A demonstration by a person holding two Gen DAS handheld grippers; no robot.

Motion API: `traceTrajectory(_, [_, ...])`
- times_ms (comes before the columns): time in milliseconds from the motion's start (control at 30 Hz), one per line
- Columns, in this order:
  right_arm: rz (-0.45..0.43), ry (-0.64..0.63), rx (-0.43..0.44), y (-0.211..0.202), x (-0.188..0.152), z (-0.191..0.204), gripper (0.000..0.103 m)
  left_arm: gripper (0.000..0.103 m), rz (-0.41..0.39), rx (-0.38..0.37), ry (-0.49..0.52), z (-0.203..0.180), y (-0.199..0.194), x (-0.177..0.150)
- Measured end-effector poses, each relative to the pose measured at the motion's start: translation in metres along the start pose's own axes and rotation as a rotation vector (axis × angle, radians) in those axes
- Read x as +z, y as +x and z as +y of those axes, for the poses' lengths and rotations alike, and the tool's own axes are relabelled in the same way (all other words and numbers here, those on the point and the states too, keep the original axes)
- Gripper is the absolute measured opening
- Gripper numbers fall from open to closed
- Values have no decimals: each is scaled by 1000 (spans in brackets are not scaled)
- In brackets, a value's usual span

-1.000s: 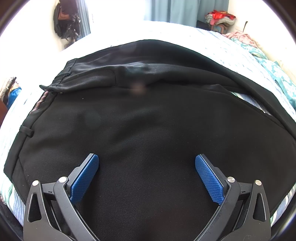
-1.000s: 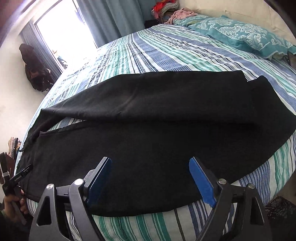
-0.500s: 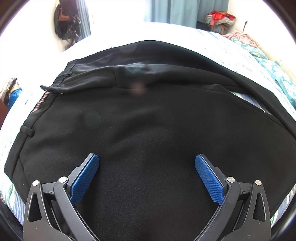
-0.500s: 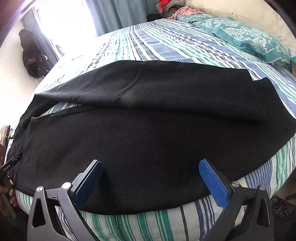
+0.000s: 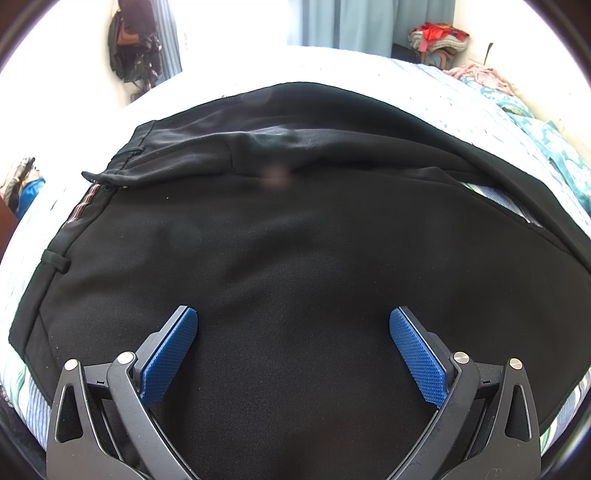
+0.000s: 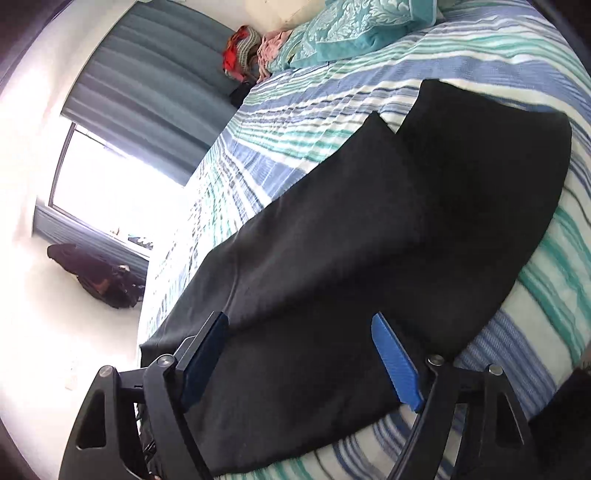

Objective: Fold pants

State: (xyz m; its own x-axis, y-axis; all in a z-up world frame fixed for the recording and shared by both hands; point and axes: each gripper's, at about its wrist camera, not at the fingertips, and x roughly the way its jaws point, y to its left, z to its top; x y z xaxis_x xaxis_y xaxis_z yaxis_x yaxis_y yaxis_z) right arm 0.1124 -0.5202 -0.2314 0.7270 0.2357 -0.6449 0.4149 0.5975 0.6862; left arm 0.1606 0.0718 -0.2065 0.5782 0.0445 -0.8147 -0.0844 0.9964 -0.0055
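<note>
Black pants [image 5: 295, 229] lie flat on a striped bed, one leg laid over the other. In the left wrist view the waistband [image 5: 55, 258] with a belt loop is at the left. My left gripper [image 5: 293, 321] is open and empty, just above the seat area. In the right wrist view the legs [image 6: 369, 251] stretch away to the leg ends [image 6: 498, 118] at the upper right. My right gripper [image 6: 299, 325] is open and empty, tilted, above the near leg close to the bed's edge.
The bed has a blue, green and white striped cover [image 6: 314, 110]. Teal pillows [image 6: 354, 33] and a pile of clothes [image 6: 243, 48] are at the head. A bright window [image 6: 110, 184] and a hanging dark bag [image 5: 133, 48] are on the far wall.
The right gripper has rolled and swung towards the leg ends, so its view is now tilted. The left gripper has stayed still. The pants have not moved.
</note>
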Motion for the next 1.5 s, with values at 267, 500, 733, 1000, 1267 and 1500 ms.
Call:
traceTrajectory(267, [-145,137,-61,7,29,-17,55,103,3,6,3,-2,0,1])
traceTrajectory(500, [-175,188,-28,-8,39,-21,8,103,15,7,-9,-1,1,3])
traceTrajectory(733, [-261,-97,67,-57,42,38,8,102,127,26,-1,-3,-6,39])
traceTrajectory(1000, [-289,-186,172,-86,29,71,8,102,74,-200,-291,24,14,175])
traceTrajectory(1267, [-286,-219,311,-126,19,80,8,102,268,-263,-564,33,108,217])
traceTrajectory(1500, [-237,-199,447,-152,28,74,8,5,293,-366,-600,40,115,214])
